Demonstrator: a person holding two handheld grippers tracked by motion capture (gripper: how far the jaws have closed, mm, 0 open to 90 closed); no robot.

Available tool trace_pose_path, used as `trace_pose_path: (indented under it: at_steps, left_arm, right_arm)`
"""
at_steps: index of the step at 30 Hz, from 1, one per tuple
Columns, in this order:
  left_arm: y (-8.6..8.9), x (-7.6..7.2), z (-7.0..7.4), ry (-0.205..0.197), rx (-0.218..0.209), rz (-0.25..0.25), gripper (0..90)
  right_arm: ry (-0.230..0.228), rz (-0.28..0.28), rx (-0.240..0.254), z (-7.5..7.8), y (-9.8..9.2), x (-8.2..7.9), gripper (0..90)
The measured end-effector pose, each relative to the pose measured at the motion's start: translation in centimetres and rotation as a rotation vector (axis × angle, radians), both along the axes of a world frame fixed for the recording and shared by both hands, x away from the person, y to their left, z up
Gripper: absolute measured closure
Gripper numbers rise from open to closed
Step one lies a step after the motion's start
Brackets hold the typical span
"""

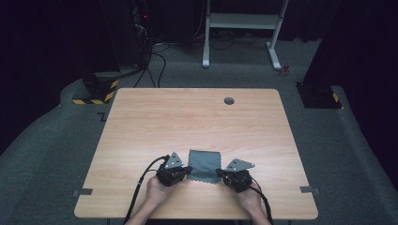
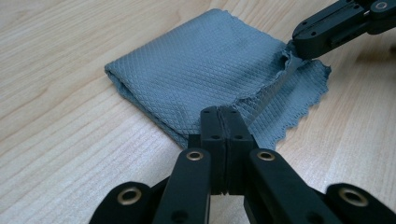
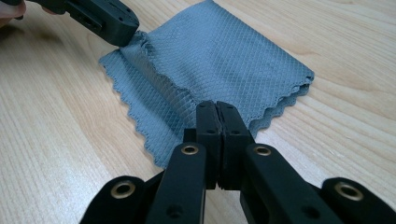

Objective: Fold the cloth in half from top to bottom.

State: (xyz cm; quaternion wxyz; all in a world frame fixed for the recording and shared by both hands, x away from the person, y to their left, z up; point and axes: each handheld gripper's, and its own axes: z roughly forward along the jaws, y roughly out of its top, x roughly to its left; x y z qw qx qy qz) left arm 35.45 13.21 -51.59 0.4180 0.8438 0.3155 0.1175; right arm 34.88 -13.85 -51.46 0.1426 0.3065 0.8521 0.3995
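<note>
The left gripper (image 2: pixel 222 112) is seen with its two black jaws pressed fully together, and a near corner of the grey cloth (image 2: pixel 205 70) is pinched between them. The top layer of the fabric is lifted slightly at that corner, as seen in the right gripper view, where this gripper enters at the upper left. The right gripper (image 3: pixel 217 106) is likewise closed tight, with its jaws meeting on the cloth's other near corner, at the scalloped edge. In the left gripper view, the upper layer is drawn up into a small ridge where the right gripper's jaws hold it.

The cloth is a folded, diamond-textured microfibre piece with zigzag-cut edges. It is laid flat on the wooden table (image 1: pixel 141 122), towards the person's side and roughly midway across its width, between the two grippers. Its folded edge is turned away from the person, and the loose edges lie nearest the hands.

In the high view, each gripper is held in one of the person's hands, and a black cable is trailed back from each over the table's near edge. A round grey grommet (image 1: pixel 229 101) is set in the far part of the tabletop, well apart from the cloth.
</note>
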Motion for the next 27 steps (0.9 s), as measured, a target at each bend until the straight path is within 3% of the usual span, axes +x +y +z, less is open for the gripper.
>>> trace_pose_path:
  at_steps: [13,18,24,27]
  left_arm:
    - [0.3,-1.0,0.0,0.006,-0.013,-0.021,87.8]
    - [1.1,-1.7,0.5,0.007,-0.033,-0.052,78.3]
    - [1.9,-1.2,1.7,0.015,-0.095,-0.026,72.4]
    - [1.2,-0.3,2.0,0.028,-0.087,0.008,70.1]
  right_arm:
    - [0.019,0.022,0.023,-0.2,-0.5,-1.0,81.1]
    - [0.016,0.031,0.059,0.2,-1.0,-1.8,76.7]
    - [0.01,0.02,0.108,1.4,-1.4,-1.8,80.4]
    - [0.013,0.009,0.094,1.7,-0.7,-1.3,82.5]
